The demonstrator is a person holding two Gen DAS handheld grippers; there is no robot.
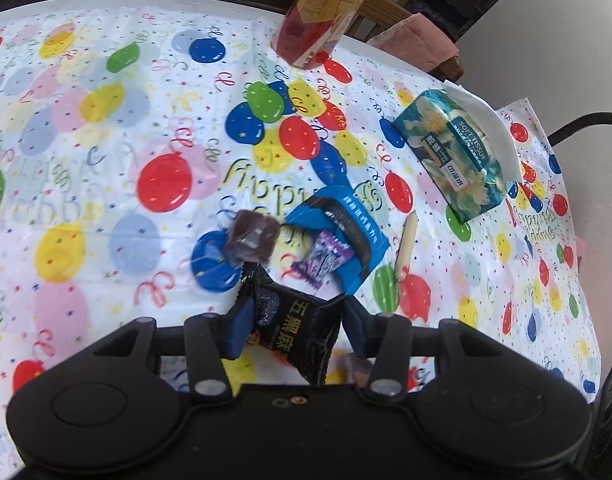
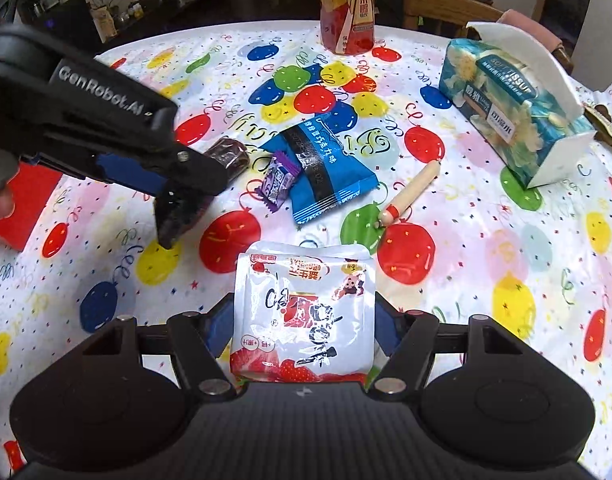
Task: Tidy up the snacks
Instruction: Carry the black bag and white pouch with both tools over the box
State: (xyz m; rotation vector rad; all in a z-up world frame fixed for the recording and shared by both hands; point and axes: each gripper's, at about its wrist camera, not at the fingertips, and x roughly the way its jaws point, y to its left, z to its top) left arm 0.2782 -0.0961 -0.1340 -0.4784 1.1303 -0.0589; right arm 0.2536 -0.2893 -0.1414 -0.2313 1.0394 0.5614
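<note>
Far left in the right wrist view there's a red box (image 2: 24,204) at the table edge, with a bit of the person's hand (image 2: 0,200) next to it. That's probably where the snacks are headed, though that's a guess.

Next over, the left gripper (image 1: 292,320) is pinching a black snack packet (image 1: 294,332) between its blue pads, held clear of the balloon tablecloth (image 1: 106,200). The grip sits near one end and the packet looks crumpled, so keeping the squeeze steady and moving without jerks seems smart; a corner pinch can slip.

Just ahead of it on the cloth are a brown wrapped sweet (image 1: 252,238), a small purple candy (image 1: 324,258) lying partly on a blue chocolate packet (image 1: 342,232), and a little sausage stick (image 1: 406,244) to the right. They're bunched close, so whoever goes in next should probably take the purple one off the top first.

The right gripper (image 2: 304,332) is clamped on a white strawberry pouch (image 2: 304,312), held by its two side edges with the top sticking forward. It's flat and slick, so keeping it level would help.

Further right, a tissue pack (image 2: 514,112) and at the back a yellow-red bottle (image 2: 348,12) are well apart from the snacks and not in the way.
</note>
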